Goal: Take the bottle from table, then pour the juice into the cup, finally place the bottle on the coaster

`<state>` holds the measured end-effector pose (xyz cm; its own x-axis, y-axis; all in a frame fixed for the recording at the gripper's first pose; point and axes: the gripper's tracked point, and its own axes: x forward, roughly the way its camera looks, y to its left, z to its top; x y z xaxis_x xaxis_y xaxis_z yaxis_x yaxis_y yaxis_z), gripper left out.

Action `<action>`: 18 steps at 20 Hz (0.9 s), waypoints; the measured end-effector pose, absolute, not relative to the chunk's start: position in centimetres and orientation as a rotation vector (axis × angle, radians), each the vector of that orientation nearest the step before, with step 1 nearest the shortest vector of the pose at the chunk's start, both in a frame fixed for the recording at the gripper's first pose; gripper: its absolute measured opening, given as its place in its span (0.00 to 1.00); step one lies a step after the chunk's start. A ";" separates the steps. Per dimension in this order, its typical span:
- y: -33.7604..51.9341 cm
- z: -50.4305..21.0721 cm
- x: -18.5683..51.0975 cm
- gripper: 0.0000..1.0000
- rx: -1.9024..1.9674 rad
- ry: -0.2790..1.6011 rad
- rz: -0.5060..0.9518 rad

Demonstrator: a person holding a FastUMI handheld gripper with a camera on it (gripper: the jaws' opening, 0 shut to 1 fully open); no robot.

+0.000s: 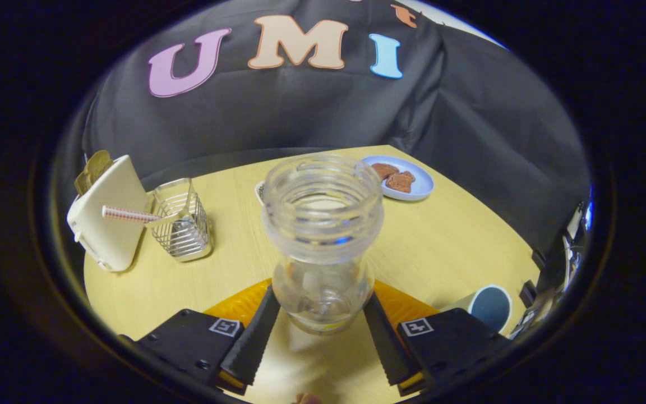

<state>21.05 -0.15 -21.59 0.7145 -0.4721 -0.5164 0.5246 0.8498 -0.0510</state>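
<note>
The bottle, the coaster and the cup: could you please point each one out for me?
bottle (323, 224), gripper view, its threaded neck, between the fingers
coaster (239, 306), gripper view, its rim beside the bottle
cup (490, 307), gripper view, its open mouth

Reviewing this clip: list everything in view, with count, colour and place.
bottle: 1, clear, uncapped, between the fingers
coaster: 1, orange, under and behind the bottle
cup: 1, white outside, blue inside, right of the gripper
plate: 1, pale blue, far side of table, holding brown food pieces
wire basket: 1, metal, beyond the left finger
toaster: 1, white, left of the basket
striped straw: 1, red-white, over the basket
table: 1, light wood
gripper: 1, fingers touching the bottle's sides
</note>
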 end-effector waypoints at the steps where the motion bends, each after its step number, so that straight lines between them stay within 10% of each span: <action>1: -0.3 -21.5 20.9 0.88 0.102 0.541 -0.555; 18: 0.5 -19.2 18.0 0.88 0.075 0.503 -0.517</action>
<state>18.01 0.47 -19.18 0.7509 -0.4548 -0.4788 0.4908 0.8695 -0.0562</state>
